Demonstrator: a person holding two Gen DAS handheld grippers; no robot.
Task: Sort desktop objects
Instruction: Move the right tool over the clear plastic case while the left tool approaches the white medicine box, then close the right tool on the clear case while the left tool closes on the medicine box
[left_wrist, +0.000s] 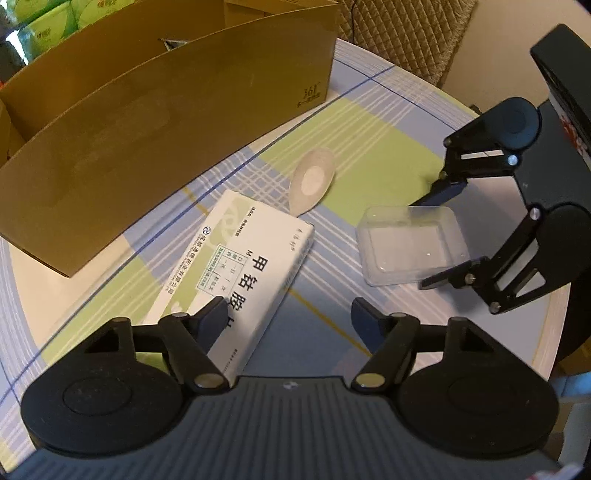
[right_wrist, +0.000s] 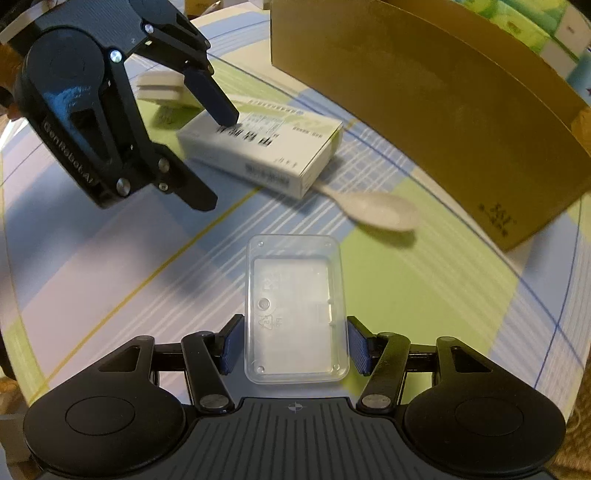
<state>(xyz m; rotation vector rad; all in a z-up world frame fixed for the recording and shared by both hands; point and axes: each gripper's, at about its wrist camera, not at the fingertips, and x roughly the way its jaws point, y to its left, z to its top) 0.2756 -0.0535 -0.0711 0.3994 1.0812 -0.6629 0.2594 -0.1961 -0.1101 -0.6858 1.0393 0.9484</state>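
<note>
Right fingers (right_wrist: 295, 347) are set apart around clear plastic box (right_wrist: 295, 306), not yet clamped; left fingers (left_wrist: 288, 317) are spread above medicine carton (left_wrist: 236, 266). Thin box walls could be crushed or squirted out forward.

Behind my table (left_wrist: 388, 103), upper right, a quilted tan cushion (left_wrist: 406, 33); upper left, green packages (left_wrist: 55, 22).

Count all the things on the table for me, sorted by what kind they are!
Cardboard box: 1
Medicine box: 1
White plastic spoon: 1
Clear plastic case: 1
Small white block: 1
Total: 5
</note>
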